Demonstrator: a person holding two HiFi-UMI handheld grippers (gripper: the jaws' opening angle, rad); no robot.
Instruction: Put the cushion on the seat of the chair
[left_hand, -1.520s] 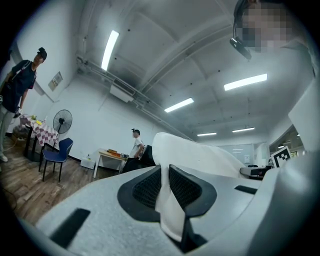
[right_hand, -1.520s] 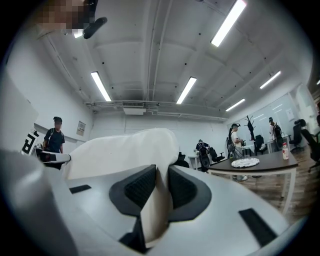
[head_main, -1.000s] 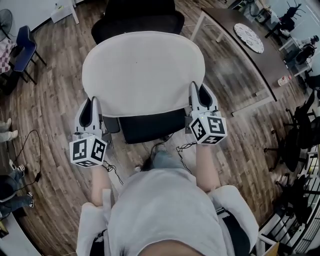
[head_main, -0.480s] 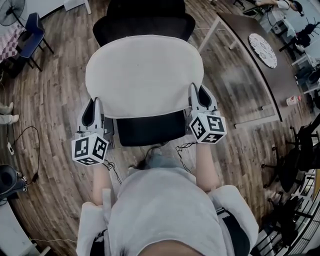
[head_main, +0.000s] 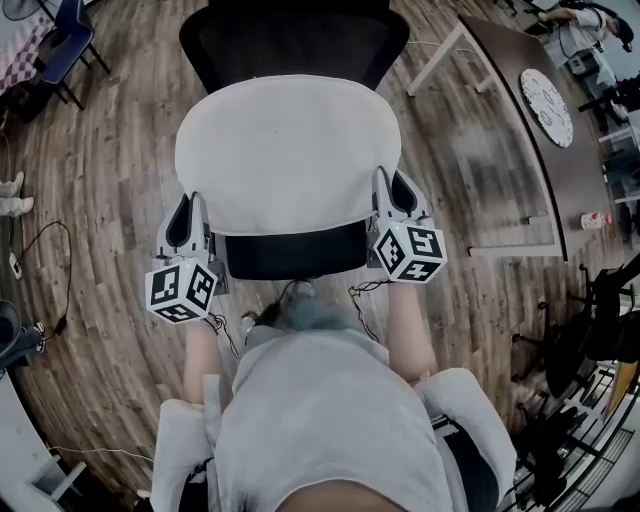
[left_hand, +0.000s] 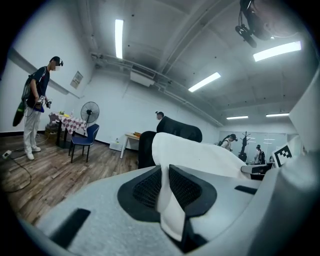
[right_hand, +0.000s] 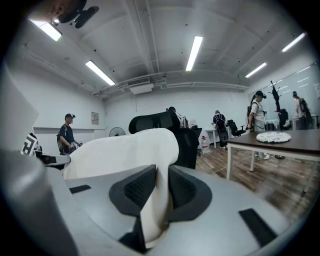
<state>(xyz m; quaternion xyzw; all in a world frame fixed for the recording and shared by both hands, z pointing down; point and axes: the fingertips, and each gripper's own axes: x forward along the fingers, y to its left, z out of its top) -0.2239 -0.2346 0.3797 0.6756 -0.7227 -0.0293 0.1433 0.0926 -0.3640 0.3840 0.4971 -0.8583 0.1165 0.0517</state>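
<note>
**Squarely over the seat: cushion carried by its two near corners**

Here the black office chair (head_main: 295, 45) stands on the wood floor (head_main: 100, 200) straight ahead of the person, backrest on the far side. Only the front strip of its seat (head_main: 290, 255) shows. The rest is covered from above by the pale, rounded cushion (head_main: 288, 150), which is held spread out flat over the seat with its far edge toward the backrest. Holding it this way seems meant to keep the cushion level and centred, so it can come down without folding or sliding to one side. Whether its underside already touches the seat cannot be told from above. With both corners clamped, it looks carried rather than set down.

The left tool (head_main: 187, 212) grips the near left corner and the right tool (head_main: 393, 188) grips the near right corner, so the load is shared evenly. In the left gripper view the jaws stand narrow, and the ribbed pads (left_hand: 187, 187) press a thin fold of the cushion's edge between them, with the cushion body rising beyond. The right gripper view shows the same: jaws drawn close on a pinched flap of the pale fabric, nothing else between them. Neither tool touches the chair itself.
</note>
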